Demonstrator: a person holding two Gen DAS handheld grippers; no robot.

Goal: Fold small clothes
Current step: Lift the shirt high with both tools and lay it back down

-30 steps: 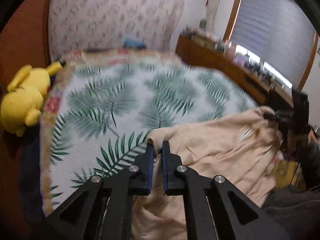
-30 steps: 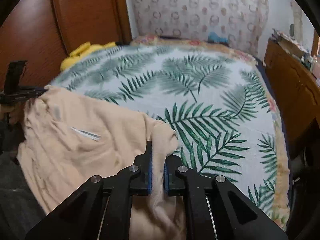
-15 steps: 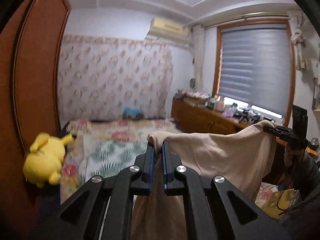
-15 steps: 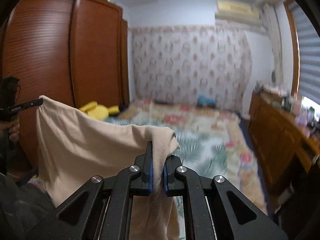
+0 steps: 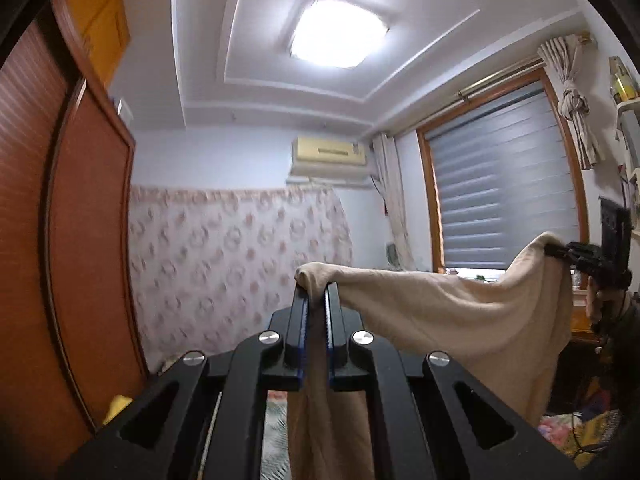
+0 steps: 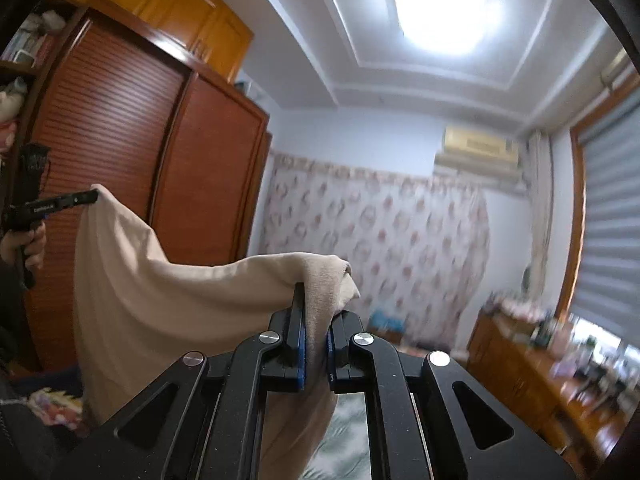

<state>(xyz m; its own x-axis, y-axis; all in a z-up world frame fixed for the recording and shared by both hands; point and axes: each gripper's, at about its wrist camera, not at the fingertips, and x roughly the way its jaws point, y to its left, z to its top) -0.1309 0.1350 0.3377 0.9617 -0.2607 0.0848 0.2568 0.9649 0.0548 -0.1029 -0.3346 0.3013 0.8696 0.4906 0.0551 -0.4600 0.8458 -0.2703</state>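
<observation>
Bedroom: white recessed ceiling with a bright square light (image 5: 338, 34), red-brown louvred wardrobe (image 6: 120, 152) on one side, grey blind (image 5: 504, 184) in a wood frame on the other, floral fabric across the far wall (image 5: 240, 264), wall AC unit (image 5: 328, 156) above it. Only slivers of leaf-print bedding (image 6: 352, 432) show low between the gripper arms, so both cameras look out level, well above the bed. Task item is the beige garment (image 5: 452, 320), off the bed, hanging in air as a slack sheet between the two tools. Left gripper (image 5: 317, 300) is clamped on one top corner, cloth bunched over the fingertips, rest dropping straight down between the arms. Right gripper (image 6: 316, 308) is clamped on the opposite top corner, same bunching. Top edge sags between the grips, so not pulled taut. Reads as light, soft knit, no stiffness: it'll drape, swing and crease wherever it lands. Not fragile, and the blue pads look to bite fine on doubled fabric. Corner holds are the right spots; I'd spread the hands to flatten the top edge before laying it down.
</observation>
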